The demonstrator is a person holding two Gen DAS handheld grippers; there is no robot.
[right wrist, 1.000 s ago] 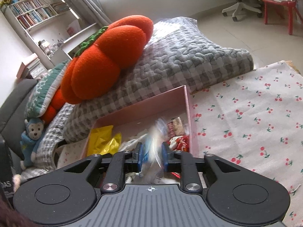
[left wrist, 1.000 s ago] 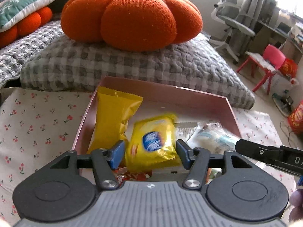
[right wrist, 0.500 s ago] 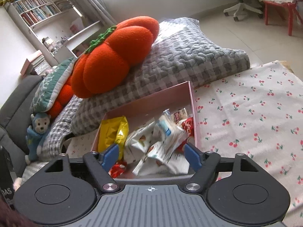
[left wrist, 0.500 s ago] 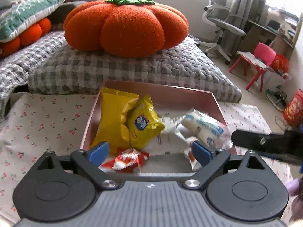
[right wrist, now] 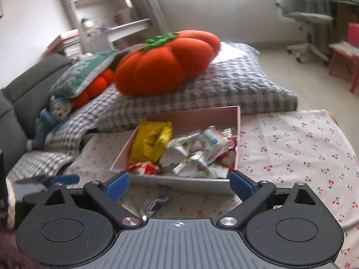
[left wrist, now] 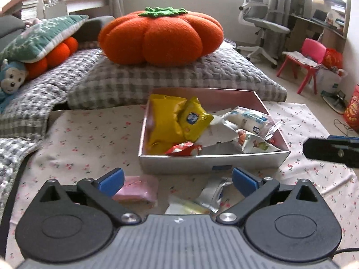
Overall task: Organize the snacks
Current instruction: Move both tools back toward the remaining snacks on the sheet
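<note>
A pink box on the cherry-print cloth holds a large yellow packet, a small yellow packet, a white-and-blue packet, a red wrapper and white packets. My left gripper hangs short of the box's near wall, its jaws opening, nothing between them. Under it on the cloth lie a pink packet and a silver wrapper. My right gripper is also short of the box, jaws opening and empty.
An orange pumpkin cushion sits on a grey checked cushion right behind the box. A blue monkey toy lies far left. An office chair and a pink chair stand on the floor to the right.
Both grippers opened wide and drew back from the box. The left let go of the small yellow packet and the right of the white-and-blue packet; both packets now lie in the box.
</note>
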